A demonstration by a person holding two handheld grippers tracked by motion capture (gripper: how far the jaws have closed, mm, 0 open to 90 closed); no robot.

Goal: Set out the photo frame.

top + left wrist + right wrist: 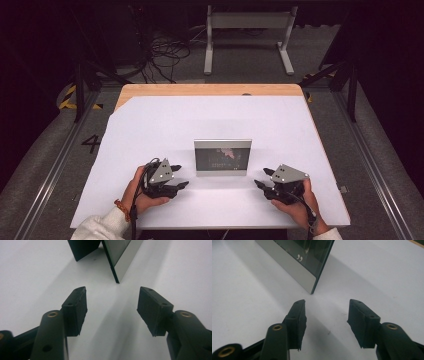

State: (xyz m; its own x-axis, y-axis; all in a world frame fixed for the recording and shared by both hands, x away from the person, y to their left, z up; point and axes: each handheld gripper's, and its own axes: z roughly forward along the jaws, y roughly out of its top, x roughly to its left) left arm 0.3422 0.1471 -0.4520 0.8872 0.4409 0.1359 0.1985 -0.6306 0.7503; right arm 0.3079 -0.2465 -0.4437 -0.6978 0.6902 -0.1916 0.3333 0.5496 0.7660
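Note:
A silver-edged picture frame [223, 157] with a dark glass front stands upright in the middle of the white table cover [165, 120]. My left gripper [181, 176] sits just left of the frame, jaws open and pointing at its left edge, nothing between them. In the left gripper view the frame's edge [120, 260] and its dark back stand [82, 248] lie just ahead of the gripper [111, 302]. My right gripper [264, 178] rests to the frame's right, open and empty. The right gripper view has the frame's corner [312, 277] just beyond the gripper [326, 315].
The white cover lies over a wooden table whose far edge [210, 89] shows bare. Behind the table stand a grey metal stand [248, 35] and loose cables [165, 55] on the floor. Metal rails [55, 165] run along both sides.

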